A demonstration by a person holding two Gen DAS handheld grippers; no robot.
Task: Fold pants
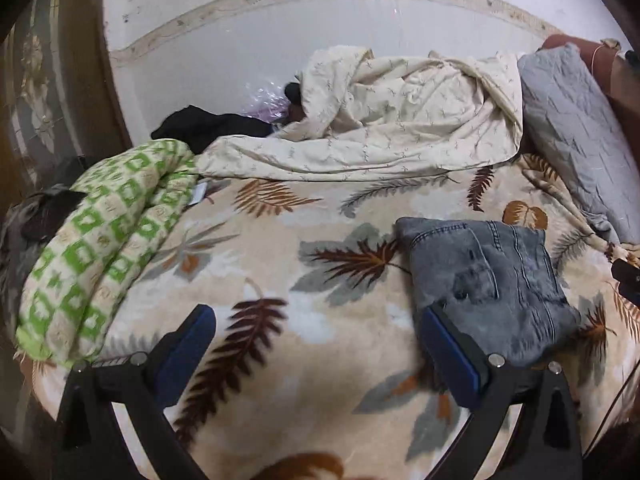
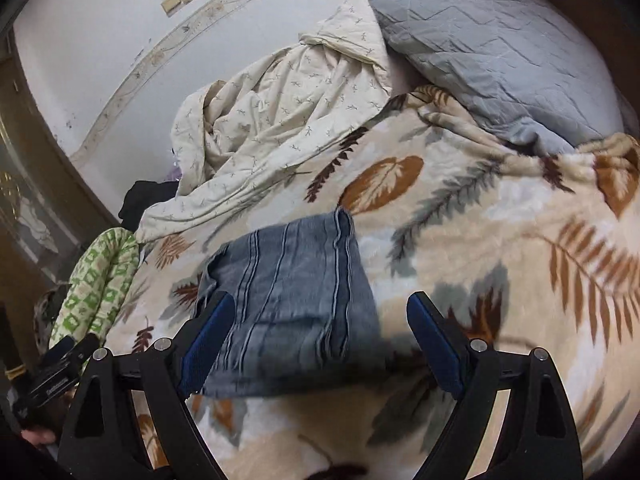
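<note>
Pants (image 1: 484,268) faded denim w/ raised seams; blanket (image 1: 280,248) plush fleece; fingers (image 1: 454,356) matt black plastic.

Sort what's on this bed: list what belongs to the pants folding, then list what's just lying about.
Belongs to the job:
- folded jeans
- left gripper, open
- right gripper, open
- leaf-print blanket they lie on

Just lying about:
- cream duvet
- grey pillow
- green checked blanket
- black garment
</note>
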